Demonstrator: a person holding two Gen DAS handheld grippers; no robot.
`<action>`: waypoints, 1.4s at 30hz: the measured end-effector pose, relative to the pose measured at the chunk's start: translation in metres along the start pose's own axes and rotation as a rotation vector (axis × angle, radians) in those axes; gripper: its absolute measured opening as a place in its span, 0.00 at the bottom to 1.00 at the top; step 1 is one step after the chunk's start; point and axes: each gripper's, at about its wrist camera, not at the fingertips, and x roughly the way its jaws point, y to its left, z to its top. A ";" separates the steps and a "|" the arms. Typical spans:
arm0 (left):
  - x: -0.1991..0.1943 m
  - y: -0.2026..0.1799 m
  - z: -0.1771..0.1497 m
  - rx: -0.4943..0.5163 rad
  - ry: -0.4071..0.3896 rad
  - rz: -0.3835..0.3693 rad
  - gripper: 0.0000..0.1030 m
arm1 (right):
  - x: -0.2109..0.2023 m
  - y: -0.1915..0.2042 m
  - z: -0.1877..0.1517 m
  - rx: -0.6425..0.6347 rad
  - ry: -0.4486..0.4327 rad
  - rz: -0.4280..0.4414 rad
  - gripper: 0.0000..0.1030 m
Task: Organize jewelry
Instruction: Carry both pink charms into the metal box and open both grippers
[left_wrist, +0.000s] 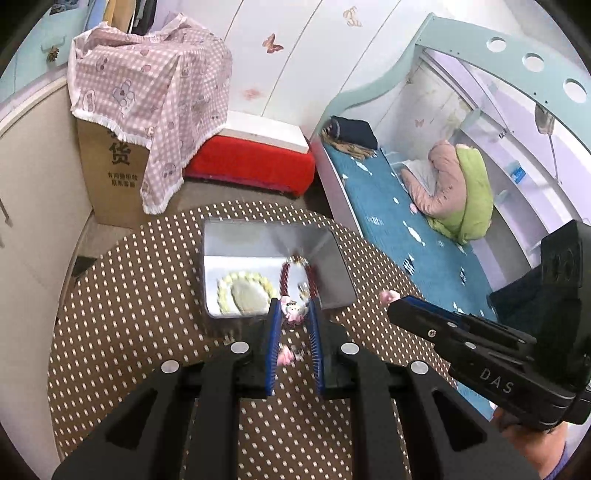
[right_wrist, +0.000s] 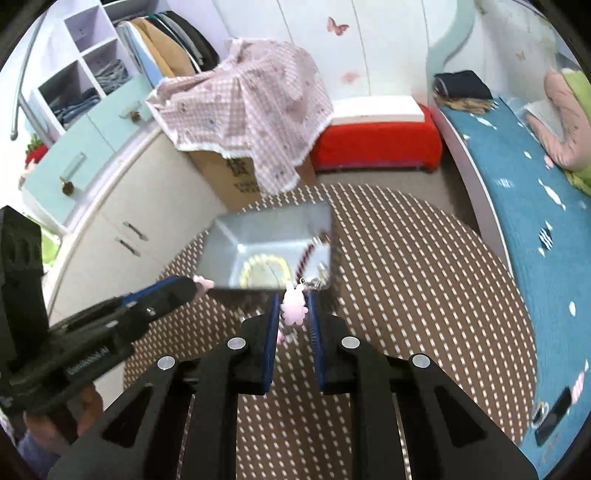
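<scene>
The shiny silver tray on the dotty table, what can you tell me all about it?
The shiny silver metal tray is rectangular, with sloped walls, rounded corners and a mirror-like floor. It sits flat on the round brown table with white dots. Inside lie a pale yellow bead bracelet, coiled in an oval on the left, and a dark red bead bracelet on the right, with something small and shiny beside it. The picture is too blurry to tell more.
</scene>
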 end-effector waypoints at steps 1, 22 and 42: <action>0.002 0.002 0.004 0.000 -0.005 0.001 0.13 | 0.004 0.003 0.005 -0.007 -0.004 0.004 0.16; 0.057 0.026 0.021 -0.019 0.068 0.049 0.14 | 0.066 0.001 0.019 0.000 0.069 0.001 0.16; 0.059 0.031 0.015 -0.043 0.094 0.053 0.28 | 0.077 -0.001 0.012 0.014 0.095 -0.006 0.17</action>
